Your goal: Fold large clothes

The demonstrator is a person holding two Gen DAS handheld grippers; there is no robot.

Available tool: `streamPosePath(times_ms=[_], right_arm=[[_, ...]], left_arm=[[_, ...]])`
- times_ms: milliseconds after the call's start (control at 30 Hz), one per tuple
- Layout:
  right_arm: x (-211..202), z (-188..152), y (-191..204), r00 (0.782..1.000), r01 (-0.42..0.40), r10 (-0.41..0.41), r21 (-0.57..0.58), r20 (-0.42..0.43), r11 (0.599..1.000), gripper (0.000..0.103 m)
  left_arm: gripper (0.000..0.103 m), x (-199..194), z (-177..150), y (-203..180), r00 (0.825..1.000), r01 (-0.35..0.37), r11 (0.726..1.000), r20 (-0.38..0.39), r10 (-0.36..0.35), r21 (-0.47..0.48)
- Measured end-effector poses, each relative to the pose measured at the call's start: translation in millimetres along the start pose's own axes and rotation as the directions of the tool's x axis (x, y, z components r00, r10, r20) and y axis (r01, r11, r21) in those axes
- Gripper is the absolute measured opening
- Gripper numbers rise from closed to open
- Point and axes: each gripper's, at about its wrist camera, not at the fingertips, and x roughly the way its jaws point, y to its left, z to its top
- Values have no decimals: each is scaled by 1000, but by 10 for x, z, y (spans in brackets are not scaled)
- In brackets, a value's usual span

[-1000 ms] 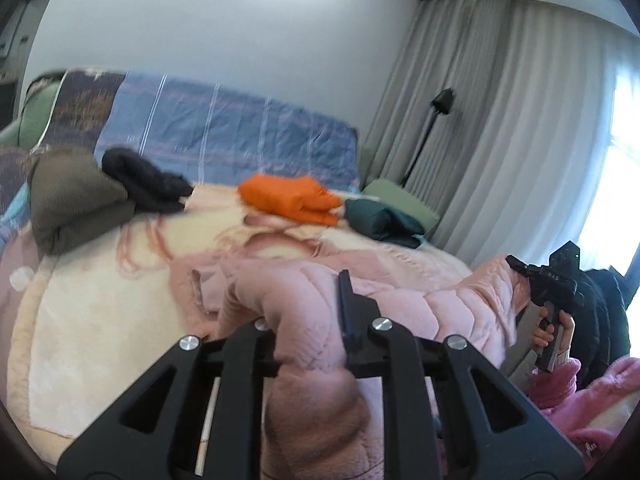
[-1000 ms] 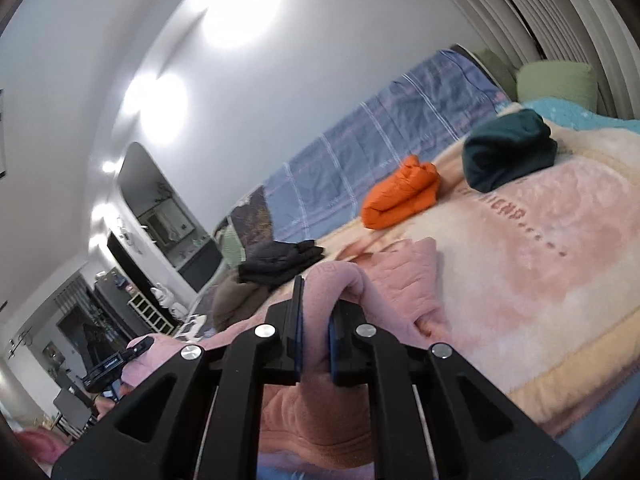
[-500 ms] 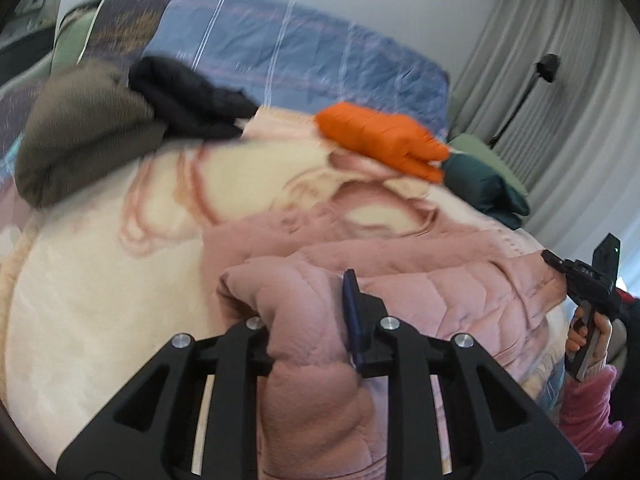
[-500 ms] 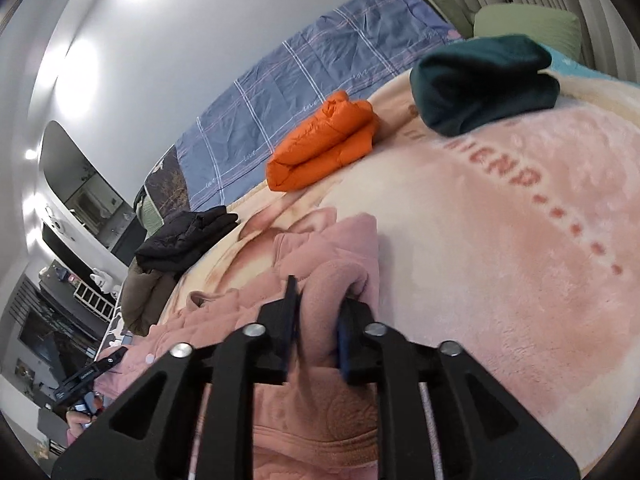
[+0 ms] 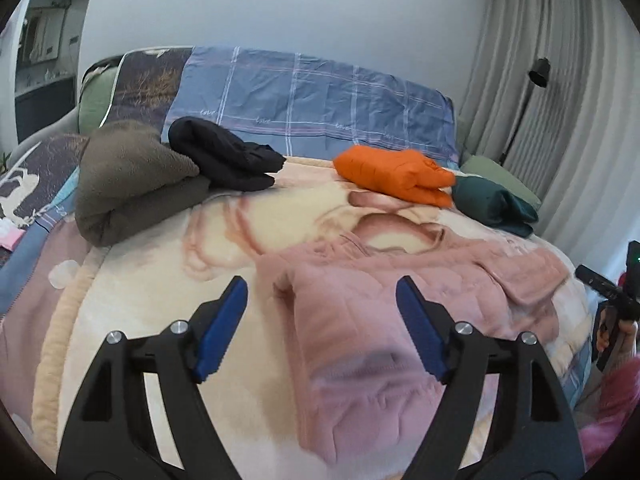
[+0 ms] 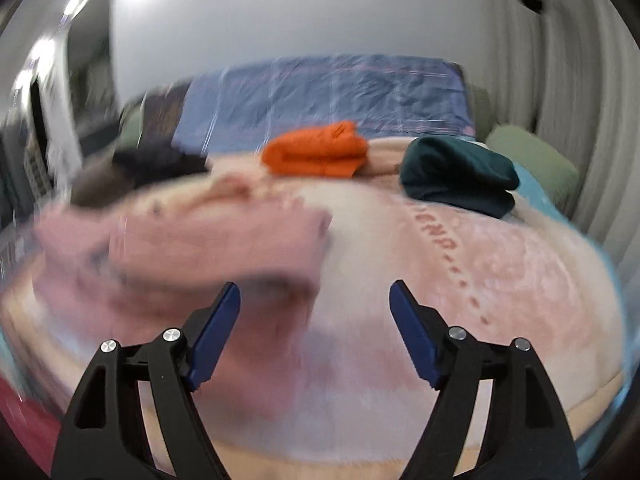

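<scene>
Pink quilted jacket (image 5: 400, 300) spread across blanketed bed (image 5: 152, 340), seen past left gripper (image 5: 320, 312) with jaws wide apart and gripping nothing, blue pads clear of the fabric. Same for right gripper (image 6: 314, 316): jaws fully parted, nothing between them, view smeared by motion blur. Jacket lying just ahead of both tools, body flattened toward the near edge of the bed, one sleeve (image 5: 520, 272) stretched out to the right, another fold of cloth doubled over at the left; exact layering hard to tell from the blur. Right gripper also visible at the far right edge of the left wrist view, held in a hand beside the mattress.

Farther back, four bundles already folded and lined up near the plaid bedcover (image 5: 312, 100): brown fleece (image 5: 132, 176), black garment (image 5: 224, 156), orange jacket (image 5: 392, 172), dark green garment (image 5: 492, 204). Green pillow (image 6: 532, 160) and curtains (image 5: 560, 100) beyond.

Judged midway on this piece: laid out, perhaps one fold made, sleeves and final halving apparently left, then placement with the finished row.
</scene>
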Motion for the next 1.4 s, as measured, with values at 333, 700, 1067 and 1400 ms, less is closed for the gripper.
streamPosePath(times_ms=[333, 700, 1067, 1400], right_arm=[[557, -126, 183, 991, 20, -38, -136, -131, 991, 80], [906, 808, -98, 999, 32, -34, 66, 38, 997, 81], [1584, 1007, -517, 979, -154, 187, 319, -76, 935, 80], [1658, 1138, -470, 967, -218, 250, 338, -53, 916, 7]], left_arm=[[79, 317, -573, -471, 966, -127, 930, -170, 195, 346], [83, 784, 276, -182, 979, -188, 959, -39, 200, 210], [82, 1550, 436, 471, 971, 8, 996, -236, -28, -86], [13, 1758, 576, 441, 966, 107, 989, -226, -127, -99]])
